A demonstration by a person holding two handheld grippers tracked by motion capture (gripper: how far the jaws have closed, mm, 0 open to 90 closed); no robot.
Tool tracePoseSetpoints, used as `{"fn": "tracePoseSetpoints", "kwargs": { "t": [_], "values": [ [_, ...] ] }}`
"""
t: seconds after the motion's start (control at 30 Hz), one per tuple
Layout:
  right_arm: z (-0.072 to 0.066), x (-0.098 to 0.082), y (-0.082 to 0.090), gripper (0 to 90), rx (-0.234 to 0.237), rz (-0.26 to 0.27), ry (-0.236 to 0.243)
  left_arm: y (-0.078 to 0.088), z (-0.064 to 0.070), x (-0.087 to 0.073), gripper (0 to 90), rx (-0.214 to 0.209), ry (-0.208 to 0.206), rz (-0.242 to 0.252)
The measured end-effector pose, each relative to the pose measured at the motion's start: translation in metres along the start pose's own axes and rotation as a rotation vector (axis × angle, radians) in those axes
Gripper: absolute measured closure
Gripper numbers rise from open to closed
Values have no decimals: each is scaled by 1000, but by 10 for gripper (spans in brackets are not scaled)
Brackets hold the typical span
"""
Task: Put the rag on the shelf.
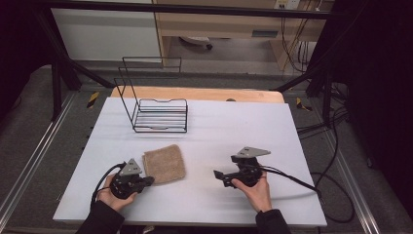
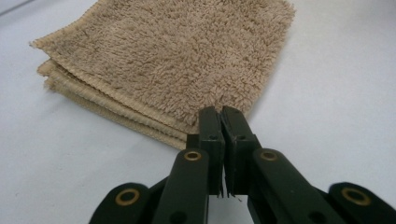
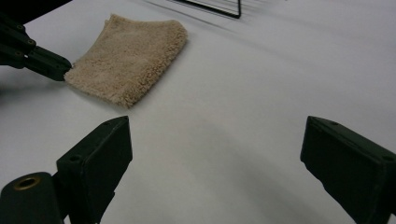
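Now | left gripper pinched shut at folded towel corner, grip unclear | right gripper jaws wide, empty | approach opposite edge low.

High view: fixed above, looks fwd & down over whole desk. Both gripper views sit low, close to desk surface. All three share the folded towel, seen closest in left gripper view.

On the white table we note a folded tan towel with the left gripper at its near corner, right gripper well apart, wire rack behind.
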State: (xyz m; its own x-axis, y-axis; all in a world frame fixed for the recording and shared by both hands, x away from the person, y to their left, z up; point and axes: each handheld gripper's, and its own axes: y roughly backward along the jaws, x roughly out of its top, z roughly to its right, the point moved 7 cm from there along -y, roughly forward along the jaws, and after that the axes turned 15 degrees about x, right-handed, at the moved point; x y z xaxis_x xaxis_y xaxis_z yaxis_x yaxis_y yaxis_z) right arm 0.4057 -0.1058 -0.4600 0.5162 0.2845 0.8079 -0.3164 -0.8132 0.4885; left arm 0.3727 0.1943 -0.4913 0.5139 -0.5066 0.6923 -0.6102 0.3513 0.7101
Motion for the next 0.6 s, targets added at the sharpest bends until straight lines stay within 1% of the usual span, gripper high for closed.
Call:
{"fn": "tracePoseSetpoints", "kwargs": {
  "t": [0.03, 0.07, 0.1, 0.13, 0.17, 0.2, 0.33, 0.43, 0.47, 0.5, 0.53, 0.57, 0.6],
  "values": [
    [-5, 5, -15, 108, -6, -16, 8, 0, 0, 0, 871, 1, -1, 0],
    [-9, 8, -22, 115, -4, -20, 4, 0, 0, 0, 871, 2, -3, 0],
    [-12, 11, -30, 119, 3, -26, 4, 1, 0, 0, 871, 2, -5, 0],
    [-12, 11, -30, 119, 3, -26, 4, 1, -1, 0, 871, 2, -5, 0],
    [-15, 13, -38, 135, 9, -29, 5, 1, -1, 0, 871, 3, -3, 0],
    [-22, 16, -53, 169, 22, -53, 6, 1, -1, 0, 871, 2, -2, 0],
    [-28, 17, -81, 274, 32, -99, 17, 0, -1, -1, 870, 4, -6, 1],
    [-30, 16, -97, 366, 47, -119, 15, 0, -1, -1, 869, 2, -2, 1],
    [-30, 15, -101, 388, 56, -116, 8, -1, -1, -1, 868, 1, -1, 0],
    [-30, 15, -101, 388, 56, -116, 8, -1, -1, -2, 868, 0, 1, -1],
    [-31, 14, -108, 424, 54, -123, -8, -1, -1, -2, 867, -1, 2, -1],
    [-31, 14, -108, 424, 54, -123, -8, -2, -1, -2, 867, -2, 3, -1],
    [-32, 13, -113, 473, 58, -131, -12, -2, -1, -2, 867, -2, 5, -1]
  ]
}}
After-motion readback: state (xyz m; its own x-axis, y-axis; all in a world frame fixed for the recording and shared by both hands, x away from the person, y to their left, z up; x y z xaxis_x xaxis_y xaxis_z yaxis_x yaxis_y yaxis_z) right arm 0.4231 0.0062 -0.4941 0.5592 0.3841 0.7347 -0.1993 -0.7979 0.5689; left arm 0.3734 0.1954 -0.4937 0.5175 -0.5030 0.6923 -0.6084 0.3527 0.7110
